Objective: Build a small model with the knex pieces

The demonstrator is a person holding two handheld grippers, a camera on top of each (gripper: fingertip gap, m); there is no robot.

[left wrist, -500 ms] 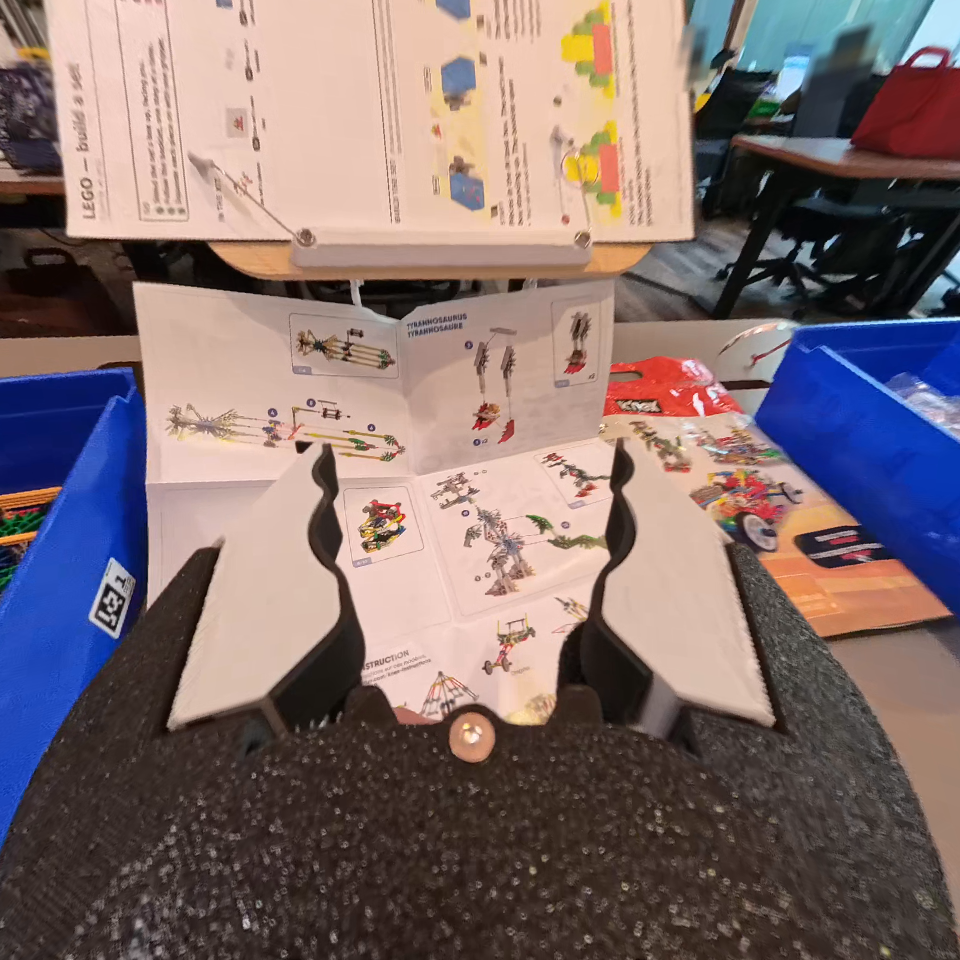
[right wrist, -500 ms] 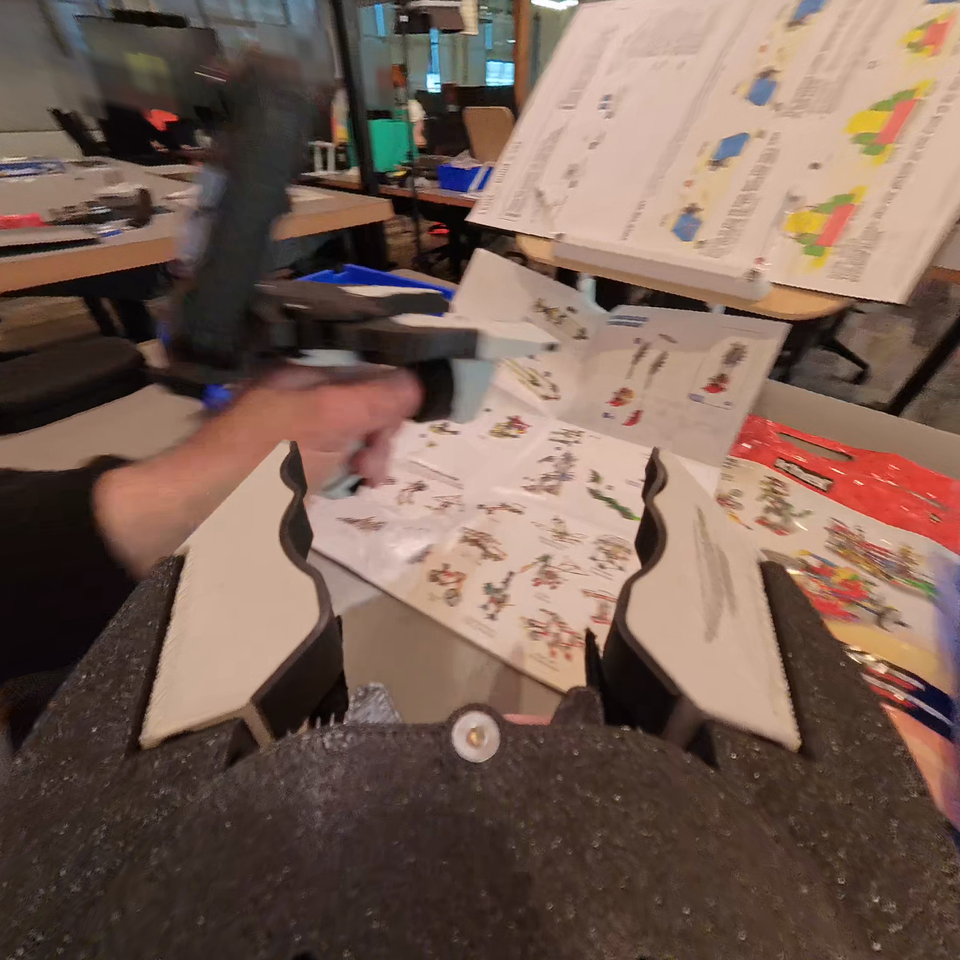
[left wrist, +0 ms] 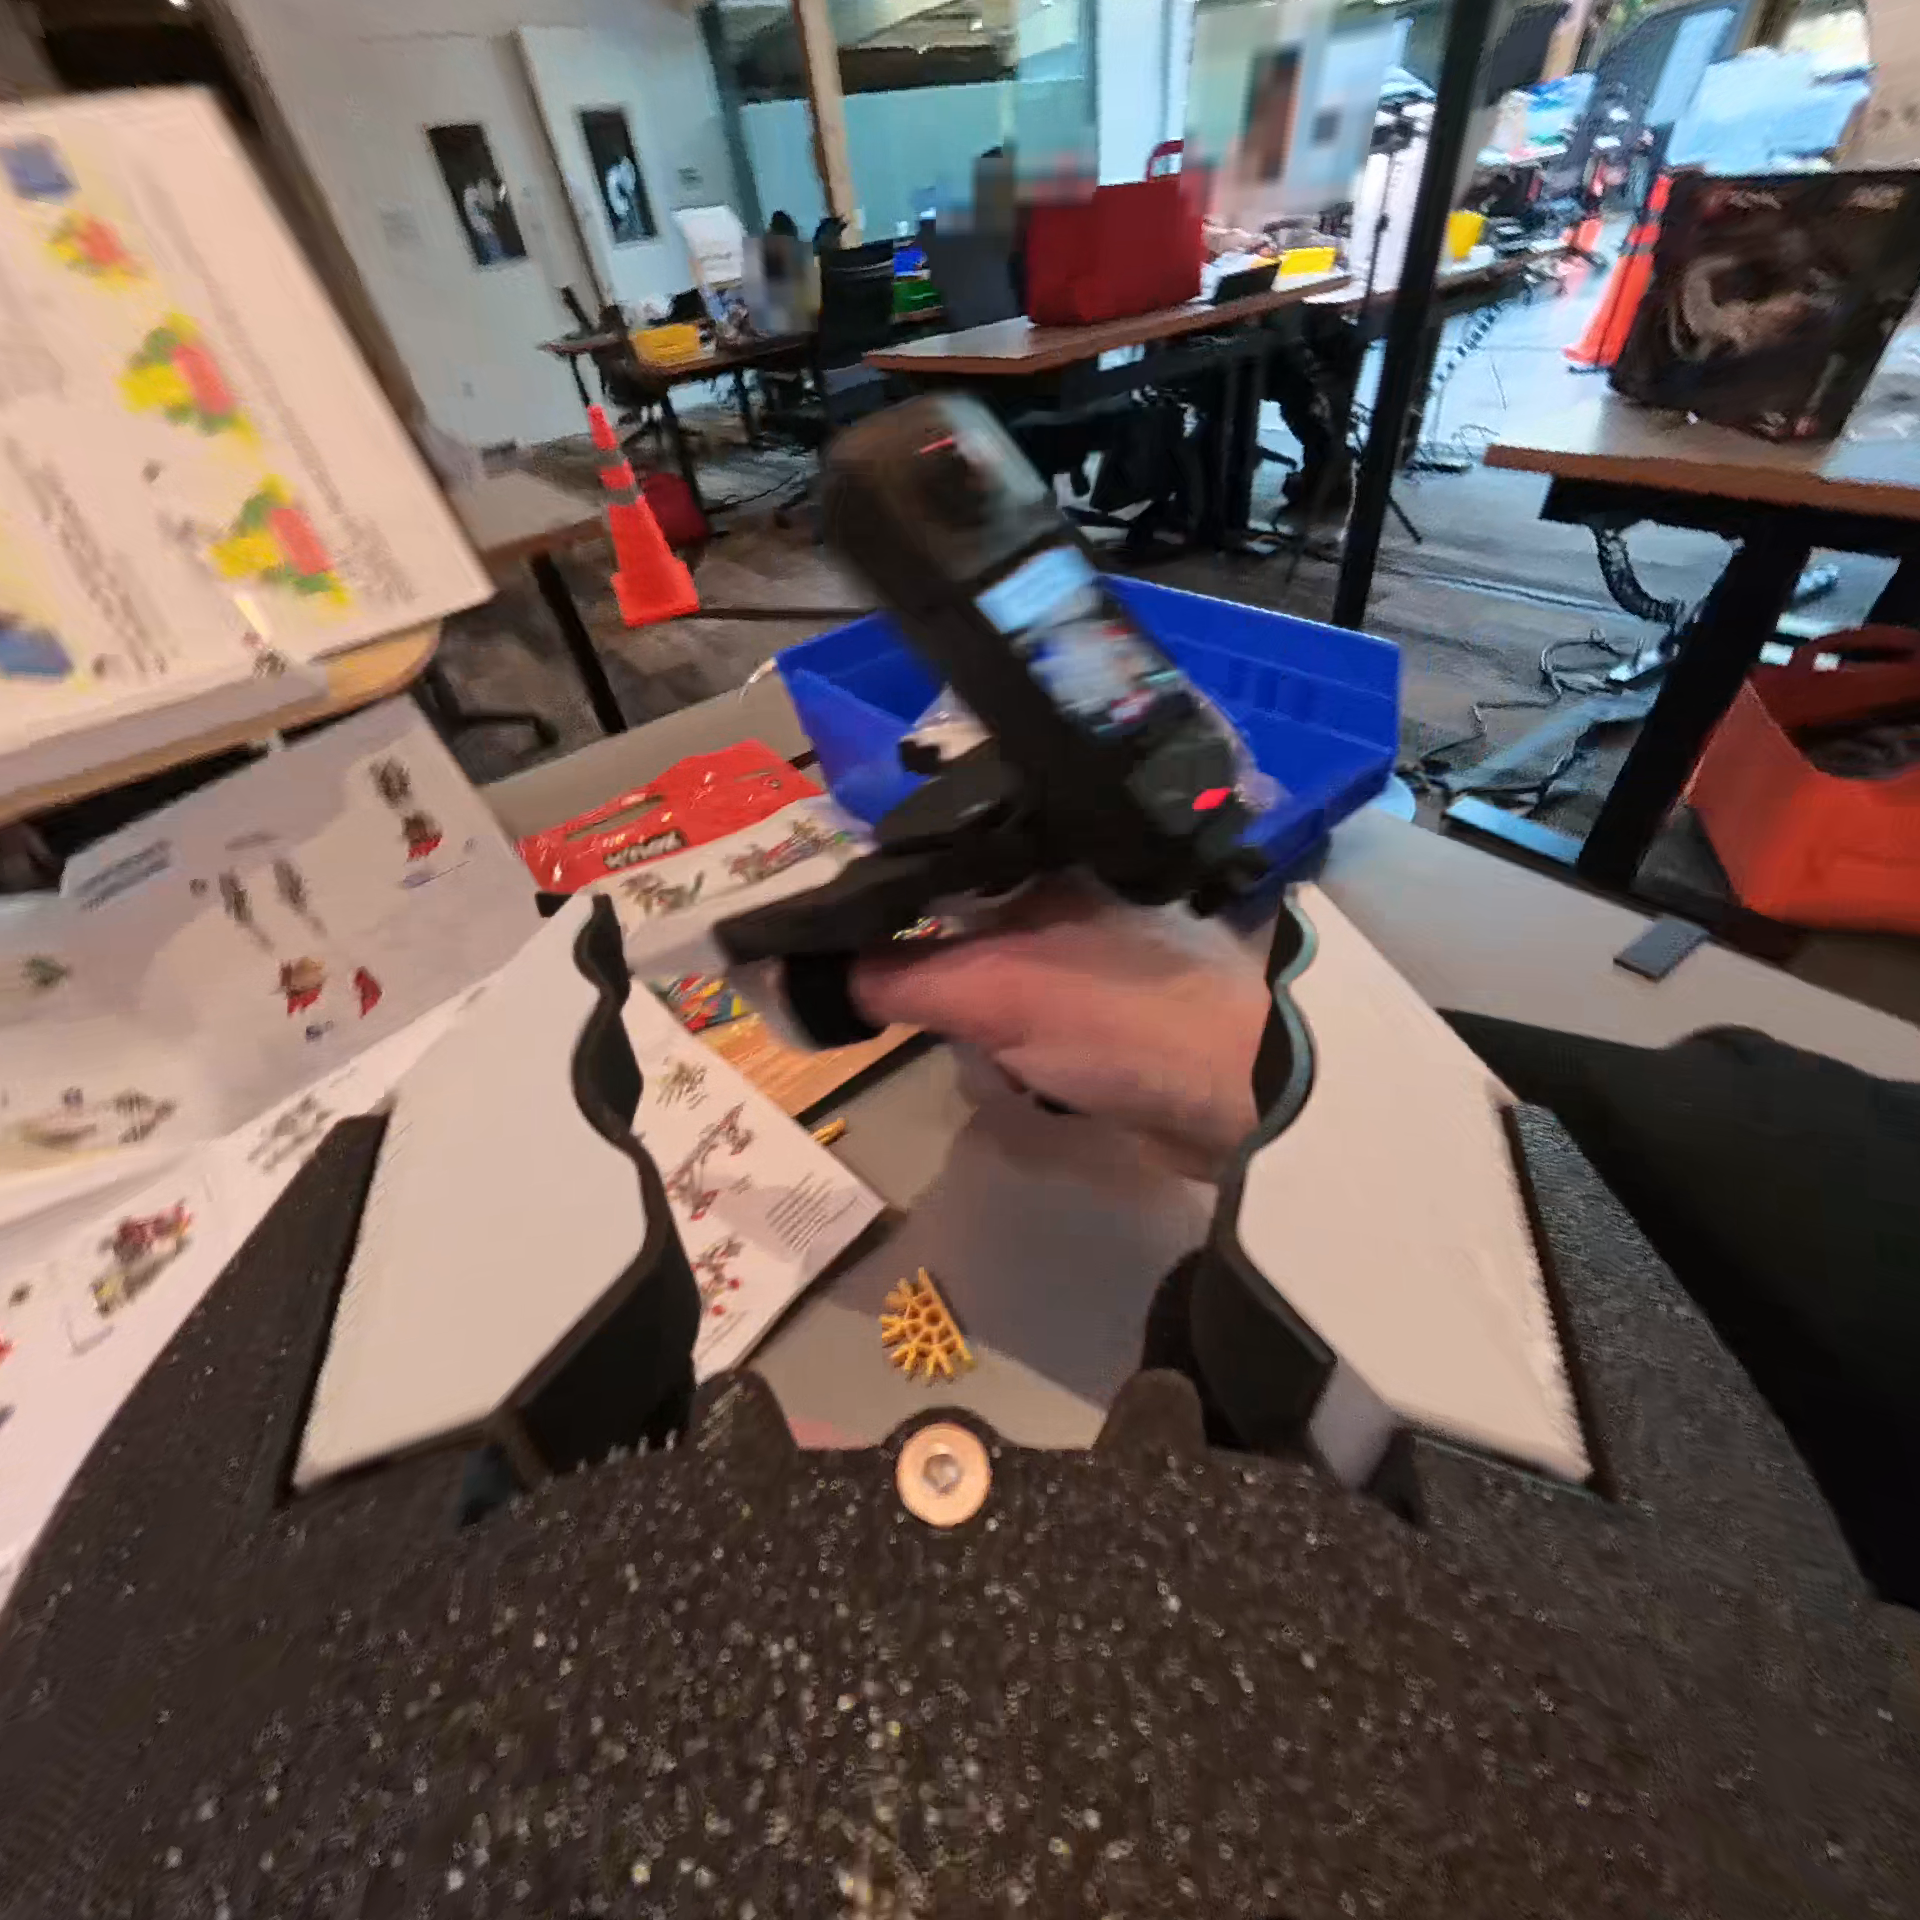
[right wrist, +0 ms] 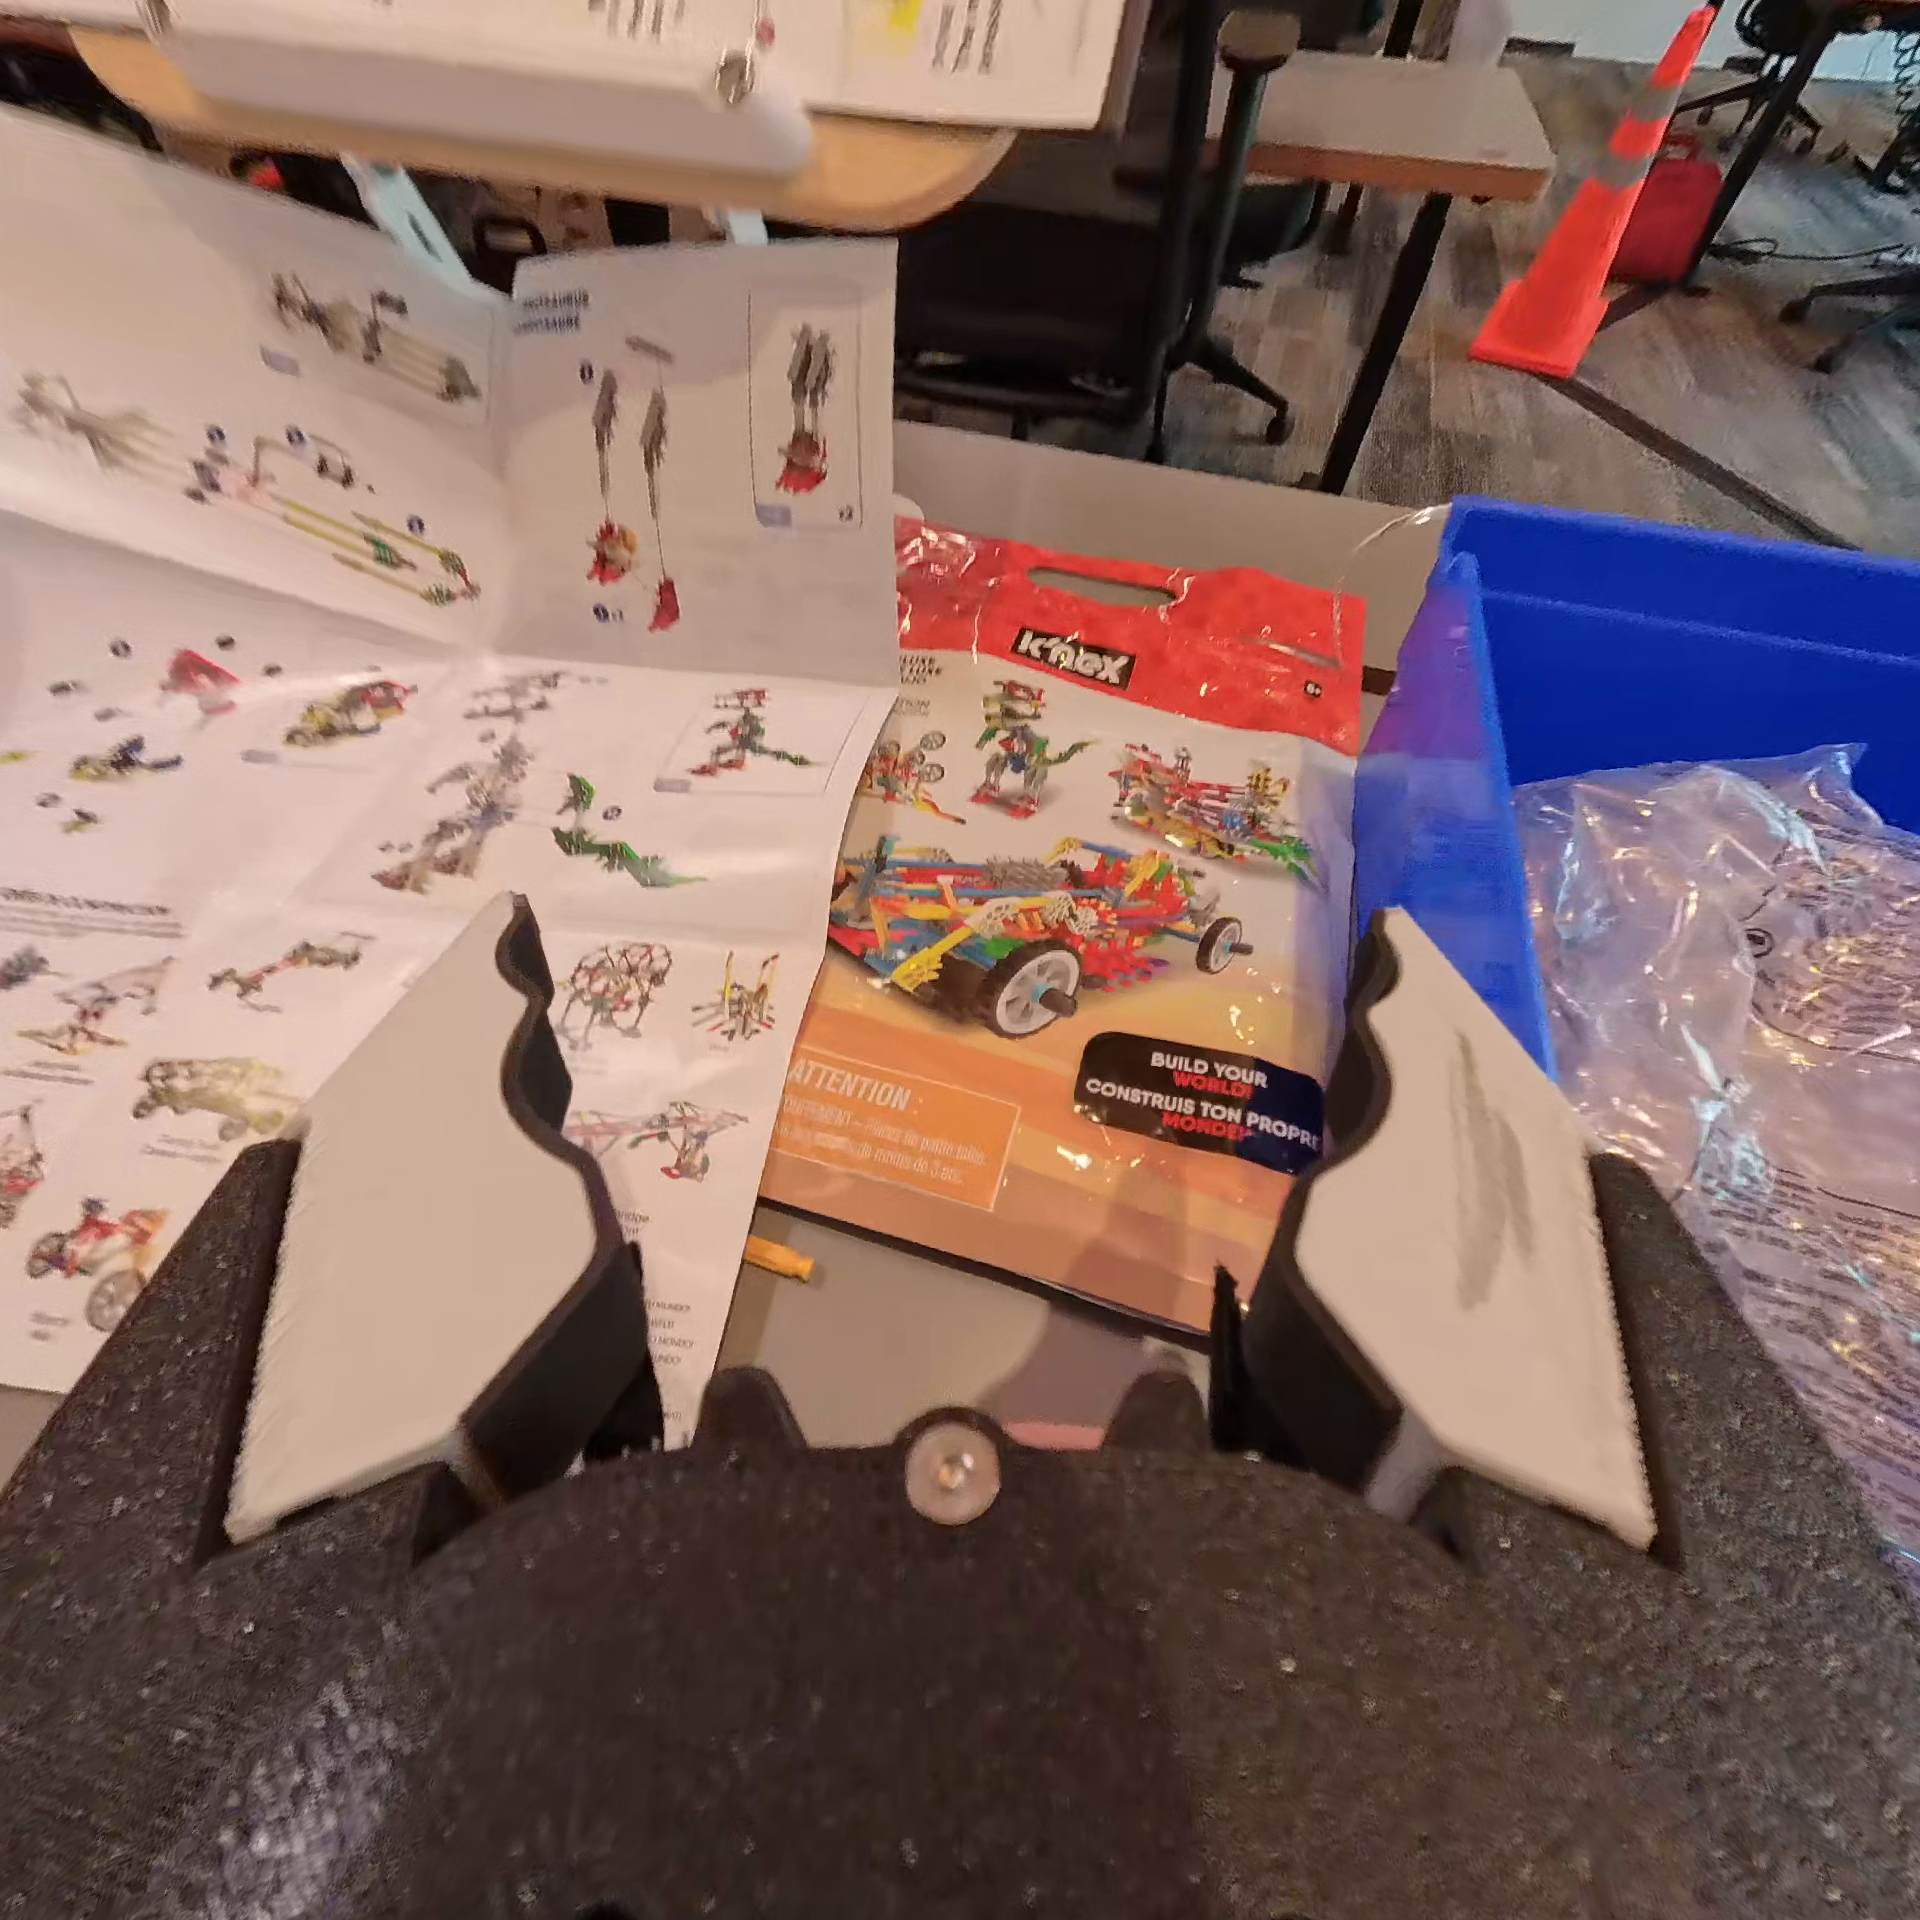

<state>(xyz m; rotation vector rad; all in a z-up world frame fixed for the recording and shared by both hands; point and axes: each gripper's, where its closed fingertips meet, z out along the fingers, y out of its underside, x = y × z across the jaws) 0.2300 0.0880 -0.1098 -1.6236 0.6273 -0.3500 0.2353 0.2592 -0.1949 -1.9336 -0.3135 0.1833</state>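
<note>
Behind right hand-held gripper, bin cut off

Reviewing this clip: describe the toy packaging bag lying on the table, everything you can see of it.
The toy bag is a flat, glossy plastic pouch lying face up on the grey table. Its top band is red with a cut-out carry handle; below are pictures of colourful rod-built models, including a wheeled car, over an orange lower part. Its left edge meets the unfolded instruction sheet, its right edge sits by the blue bin. The open right gripper hovers above it, not touching.
</note>
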